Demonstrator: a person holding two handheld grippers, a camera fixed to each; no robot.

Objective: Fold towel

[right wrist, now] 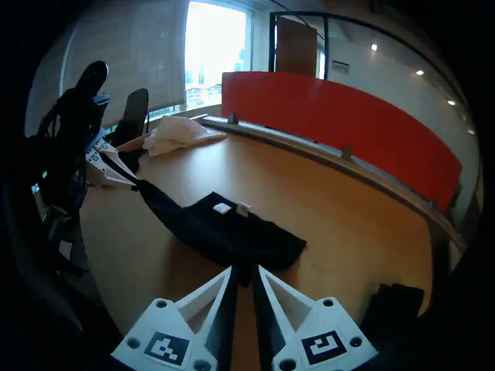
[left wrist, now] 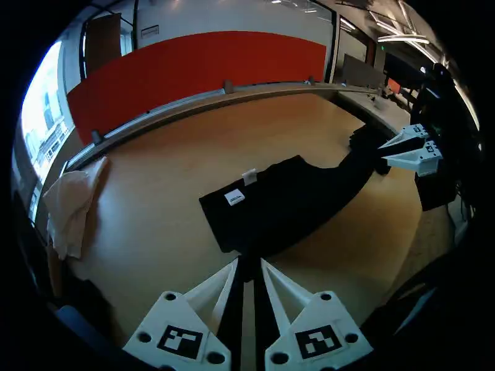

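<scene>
Black towel [left wrist: 291, 198] lengthwise between claws [left wrist: 249, 267] [right wrist: 245, 272]

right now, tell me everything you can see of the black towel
The black towel looks like soft, matte, dark cloth, bunched and creased rather than spread flat. Two small white tags show on its upper side near one edge. Its middle lies on the wooden table, and one end narrows into a stretched band. The left gripper is shut on one end and the right gripper is shut on the other.
</scene>
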